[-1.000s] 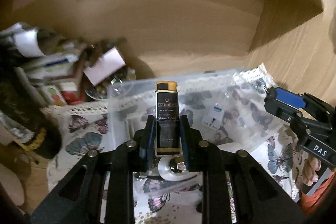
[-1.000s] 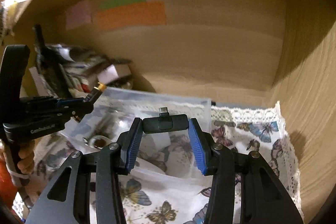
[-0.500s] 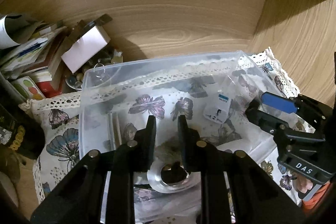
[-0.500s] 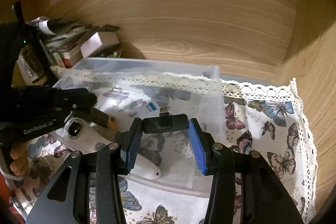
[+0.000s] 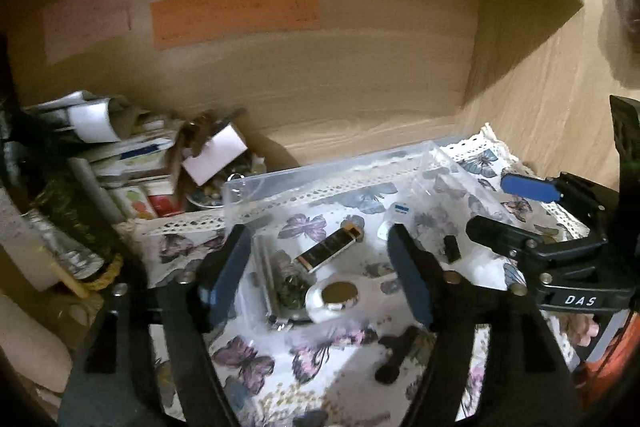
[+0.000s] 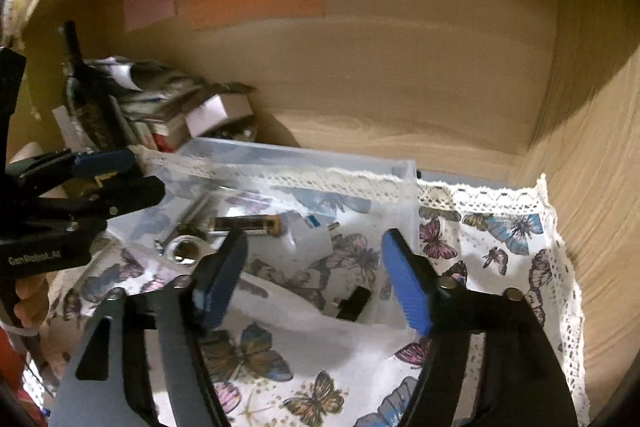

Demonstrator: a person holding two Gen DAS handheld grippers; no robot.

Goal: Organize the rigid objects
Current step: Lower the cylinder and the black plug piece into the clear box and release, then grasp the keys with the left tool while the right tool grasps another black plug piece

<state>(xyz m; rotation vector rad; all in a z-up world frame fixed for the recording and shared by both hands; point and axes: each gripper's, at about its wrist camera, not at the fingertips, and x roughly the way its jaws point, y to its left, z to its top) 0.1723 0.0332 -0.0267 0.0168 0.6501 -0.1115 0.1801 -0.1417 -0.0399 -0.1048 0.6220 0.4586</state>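
Hovering spread and empty, the left tool (image 5: 316, 267) and right tool (image 6: 314, 275) hang above the clear bin (image 5: 320, 175) on the butterfly cloth (image 6: 500, 227). The lighter (image 5: 330, 253) lies inside, just beyond the left tool, its long axis slanting far-right. Only the right view shows the black adapter (image 6: 354, 303) resting near the bin's right wall.

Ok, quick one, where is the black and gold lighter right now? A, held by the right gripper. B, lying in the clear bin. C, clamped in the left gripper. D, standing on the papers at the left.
B: the lighter lies flat in the clear bin, while the left gripper and the right gripper are both open and empty.
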